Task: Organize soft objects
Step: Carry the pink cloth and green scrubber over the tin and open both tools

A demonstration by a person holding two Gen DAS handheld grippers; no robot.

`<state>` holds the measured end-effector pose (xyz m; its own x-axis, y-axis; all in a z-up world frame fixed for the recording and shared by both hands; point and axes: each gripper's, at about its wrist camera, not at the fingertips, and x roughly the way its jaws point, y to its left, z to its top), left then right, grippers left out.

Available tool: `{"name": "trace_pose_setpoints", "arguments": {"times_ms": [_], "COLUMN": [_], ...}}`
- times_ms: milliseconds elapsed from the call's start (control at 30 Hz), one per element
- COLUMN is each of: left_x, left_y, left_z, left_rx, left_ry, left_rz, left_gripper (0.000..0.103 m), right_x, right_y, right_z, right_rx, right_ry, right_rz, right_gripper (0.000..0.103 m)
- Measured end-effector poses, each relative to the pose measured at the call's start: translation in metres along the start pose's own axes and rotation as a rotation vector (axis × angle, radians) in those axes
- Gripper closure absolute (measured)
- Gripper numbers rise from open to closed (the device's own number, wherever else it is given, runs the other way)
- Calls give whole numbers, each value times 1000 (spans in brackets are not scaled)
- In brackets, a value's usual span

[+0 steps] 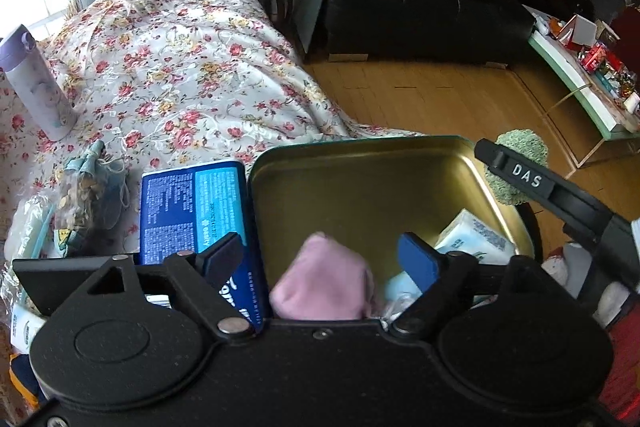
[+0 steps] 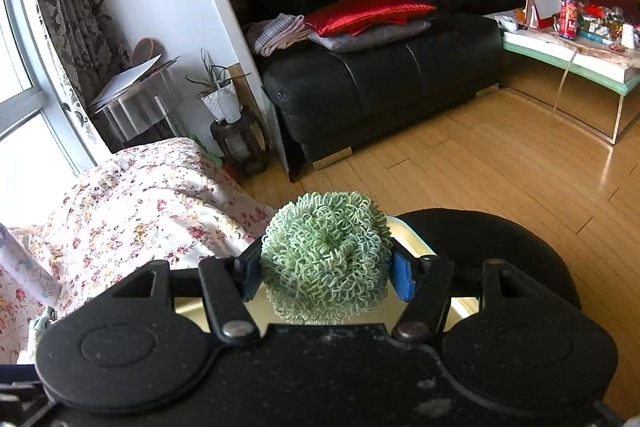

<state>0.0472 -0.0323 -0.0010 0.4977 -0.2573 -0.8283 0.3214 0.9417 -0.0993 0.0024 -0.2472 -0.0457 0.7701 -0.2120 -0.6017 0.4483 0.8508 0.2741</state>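
My right gripper is shut on a green curly scrubber ball and holds it above the gold tin; the ball also shows in the left wrist view beyond the tin's right rim. My left gripper is open over the open gold tin. A pink soft pouch lies in the tin between the left fingers, untouched. A tissue pack lies in the tin's right corner. The tin also shows under the ball in the right wrist view.
A blue tin lid stands left of the tin. Small bags and a lilac bottle rest on the floral cloth. A black sofa, a plant, wooden floor and a cluttered low table lie beyond.
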Motion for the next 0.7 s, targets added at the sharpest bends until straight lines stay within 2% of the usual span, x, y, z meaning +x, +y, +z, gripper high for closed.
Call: {"name": "trace_pose_setpoints", "arguments": {"times_ms": [200,267,300,700], "left_x": [2,2,2,-2], "left_y": [6,8,8,13], "left_z": [-5,-7,-7,-12], "left_rx": [-12,-14,-13,-26], "left_ry": [13,19,21,21], "left_rz": [19,16,16,35], "left_gripper": [21,21,21,21], "right_x": [4,6,6,7], "right_y": [4,4,4,3], "right_z": [1,3,3,0], "right_rx": [-12,-6,-1,2], "right_ry": [17,26,26,30], "right_rz": [-8,-12,-9,-14], "right_gripper": [38,25,23,25]}}
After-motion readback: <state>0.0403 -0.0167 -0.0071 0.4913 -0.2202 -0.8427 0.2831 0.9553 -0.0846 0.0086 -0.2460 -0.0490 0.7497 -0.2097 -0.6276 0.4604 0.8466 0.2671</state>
